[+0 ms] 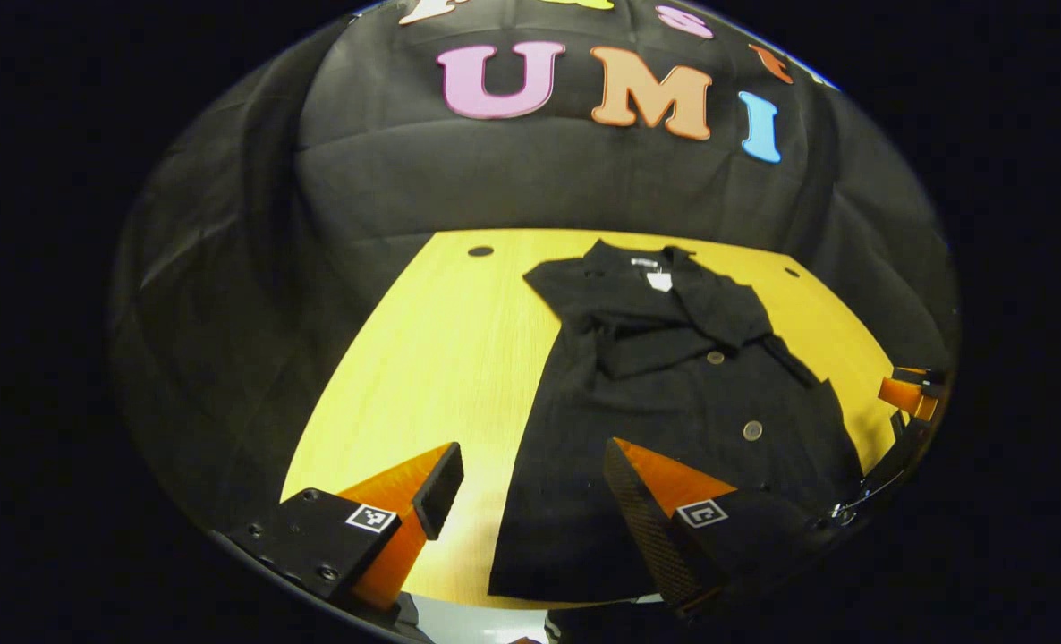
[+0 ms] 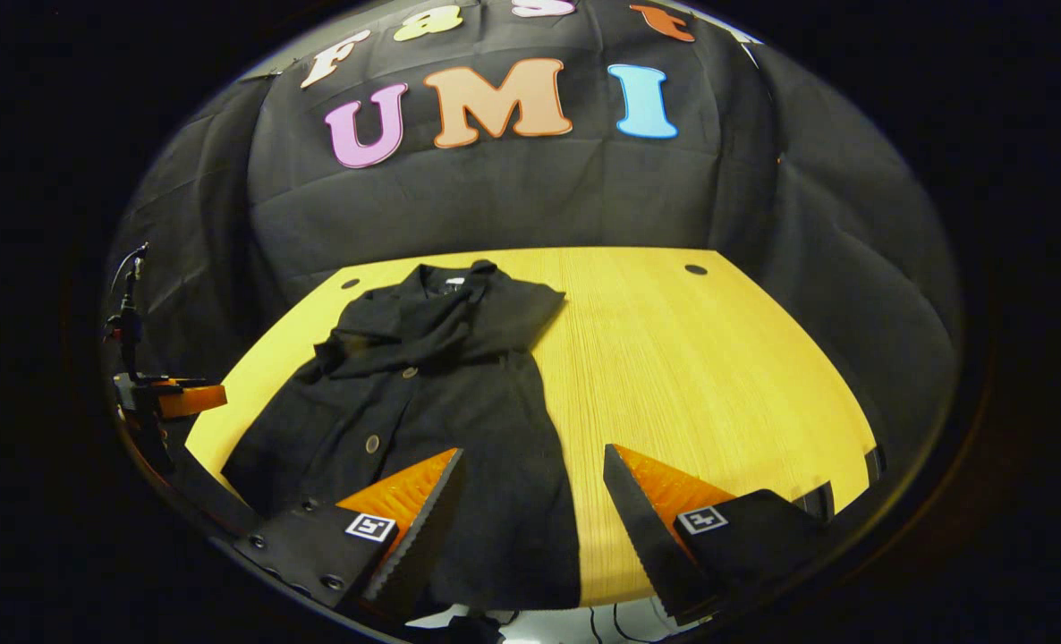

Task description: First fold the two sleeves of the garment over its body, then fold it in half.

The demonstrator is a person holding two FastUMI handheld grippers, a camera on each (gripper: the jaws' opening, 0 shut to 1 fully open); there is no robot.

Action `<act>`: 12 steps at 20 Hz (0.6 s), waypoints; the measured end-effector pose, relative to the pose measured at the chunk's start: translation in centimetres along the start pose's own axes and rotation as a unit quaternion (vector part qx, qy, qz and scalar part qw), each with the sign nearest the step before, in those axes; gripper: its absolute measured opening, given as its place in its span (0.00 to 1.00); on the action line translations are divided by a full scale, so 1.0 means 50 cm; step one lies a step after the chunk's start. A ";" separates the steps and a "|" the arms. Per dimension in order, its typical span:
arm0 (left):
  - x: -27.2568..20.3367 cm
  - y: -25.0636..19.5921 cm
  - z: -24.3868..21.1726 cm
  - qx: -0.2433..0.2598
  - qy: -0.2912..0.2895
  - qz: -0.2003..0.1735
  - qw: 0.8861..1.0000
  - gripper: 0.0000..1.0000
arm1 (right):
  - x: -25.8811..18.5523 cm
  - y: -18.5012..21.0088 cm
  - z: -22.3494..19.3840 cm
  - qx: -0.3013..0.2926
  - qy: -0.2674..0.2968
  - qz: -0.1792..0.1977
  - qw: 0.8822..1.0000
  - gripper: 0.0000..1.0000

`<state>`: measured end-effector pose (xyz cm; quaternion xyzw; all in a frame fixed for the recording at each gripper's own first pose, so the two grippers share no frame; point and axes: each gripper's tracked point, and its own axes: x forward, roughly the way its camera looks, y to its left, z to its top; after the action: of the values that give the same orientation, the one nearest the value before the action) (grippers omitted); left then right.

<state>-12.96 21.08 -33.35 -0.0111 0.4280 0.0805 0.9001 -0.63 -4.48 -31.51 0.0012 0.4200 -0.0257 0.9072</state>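
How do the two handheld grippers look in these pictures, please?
The left gripper and the right gripper each have two wedge-shaped jaws with ridged inner faces, on black blocks with screws. Each block carries a small square black-and-white marker.

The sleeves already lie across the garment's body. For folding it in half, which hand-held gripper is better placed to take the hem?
Neither clearly: probably both. The left hand-held gripper straddles the garment's left hem edge, the right hand-held gripper its right edge; both open.
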 end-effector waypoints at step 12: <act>0.015 0.008 -0.176 -0.009 0.087 0.010 0.996 0.98 | 0.016 -0.005 -0.186 -0.009 0.113 -0.031 0.993 0.94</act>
<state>-19.34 20.77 -39.49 -0.0223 0.5041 0.0923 0.8584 -7.20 -4.55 -38.14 -0.0175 0.5199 -0.0499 0.8526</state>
